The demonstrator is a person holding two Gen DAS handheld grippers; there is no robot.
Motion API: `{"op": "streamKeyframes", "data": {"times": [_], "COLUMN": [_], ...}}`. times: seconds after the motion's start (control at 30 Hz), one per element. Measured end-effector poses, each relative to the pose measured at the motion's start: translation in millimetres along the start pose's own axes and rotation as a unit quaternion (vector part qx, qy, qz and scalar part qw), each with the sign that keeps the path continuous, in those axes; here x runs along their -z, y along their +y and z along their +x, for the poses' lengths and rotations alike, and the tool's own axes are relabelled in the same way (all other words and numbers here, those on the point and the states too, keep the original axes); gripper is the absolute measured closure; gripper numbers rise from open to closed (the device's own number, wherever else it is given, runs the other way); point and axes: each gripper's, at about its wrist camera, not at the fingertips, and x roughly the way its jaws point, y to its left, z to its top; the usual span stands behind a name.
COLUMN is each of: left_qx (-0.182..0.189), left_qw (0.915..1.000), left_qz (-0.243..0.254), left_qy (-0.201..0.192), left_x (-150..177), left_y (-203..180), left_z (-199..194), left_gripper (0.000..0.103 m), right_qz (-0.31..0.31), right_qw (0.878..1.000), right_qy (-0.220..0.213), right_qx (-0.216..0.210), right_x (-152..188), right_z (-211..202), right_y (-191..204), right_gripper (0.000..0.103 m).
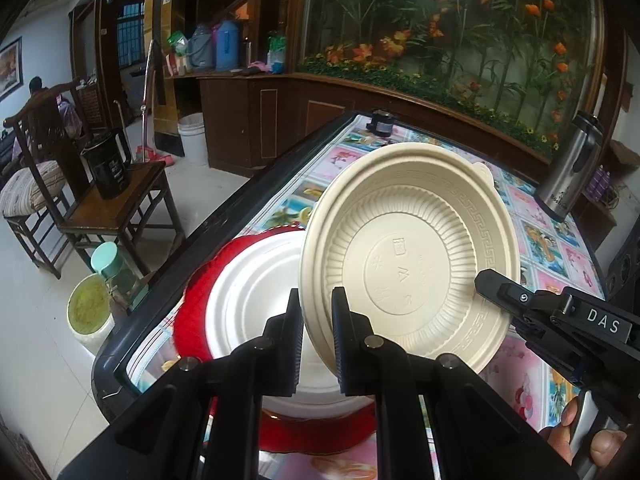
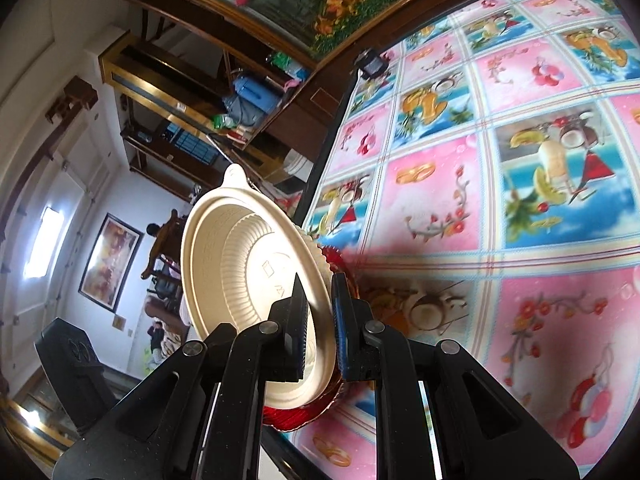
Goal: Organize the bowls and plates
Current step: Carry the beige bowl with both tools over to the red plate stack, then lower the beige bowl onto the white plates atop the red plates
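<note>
A cream plastic bowl [image 1: 408, 256] with a ribbed wall is held tilted on edge above the table. My left gripper [image 1: 316, 336] is shut on its near rim. My right gripper [image 1: 486, 280] grips its right rim; in the right wrist view the right gripper [image 2: 320, 320] is shut on the same cream bowl [image 2: 236, 280]. Under it a white plate [image 1: 248, 304] lies on a red plate [image 1: 196, 312] at the table's left edge. The red plate's rim [image 2: 336, 264] shows behind the bowl in the right wrist view.
The table has a pink and blue fruit-pattern cloth [image 2: 500, 200]. A steel flask [image 1: 568, 168] stands at the far right, a small dark jar [image 1: 382, 122] at the far edge. Wooden chairs [image 1: 112, 216] and jars [image 1: 88, 312] stand on the floor left of the table.
</note>
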Motion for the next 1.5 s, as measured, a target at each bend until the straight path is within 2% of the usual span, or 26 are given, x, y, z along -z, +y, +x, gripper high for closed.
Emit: {"op": "streamKeyframes", "data": {"times": [0.37, 0.73, 0.9, 1.13, 1.5], "left_qx": [0.007, 0.013, 0.013, 0.014, -0.004], "left_qw": [0.9995, 0.9983, 0.9988, 0.9973, 0.9961], "left_qz": [-0.030, -0.053, -0.047, -0.040, -0.036], "left_qy": [0.003, -0.021, 0.006, 0.060, 0.081], "left_x": [-6.2, -32.0, -24.3, -6.7, 6.8], "left_y": [23.5, 52.0, 54.0, 52.3, 55.9], "left_z": [-6.0, -38.3, -33.6, -13.4, -3.0], "left_gripper": [0.091, 0.091, 0.091, 0.090, 0.088], "right_qz": [-0.012, -0.050, -0.036, -0.009, -0.009], "right_qw": [1.000, 0.998, 0.998, 0.996, 0.992], "right_qy": [0.015, 0.027, 0.054, 0.093, 0.119], "right_qx": [0.000, -0.030, -0.023, 0.013, 0.032], "right_x": [4.3, -7.8, -2.7, 6.4, 16.9], "right_z": [17.3, 21.6, 25.6, 34.4, 54.1], "right_y": [21.5, 74.7, 72.6, 52.9, 43.1], "right_gripper": [0.090, 0.091, 0.091, 0.090, 0.090]}}
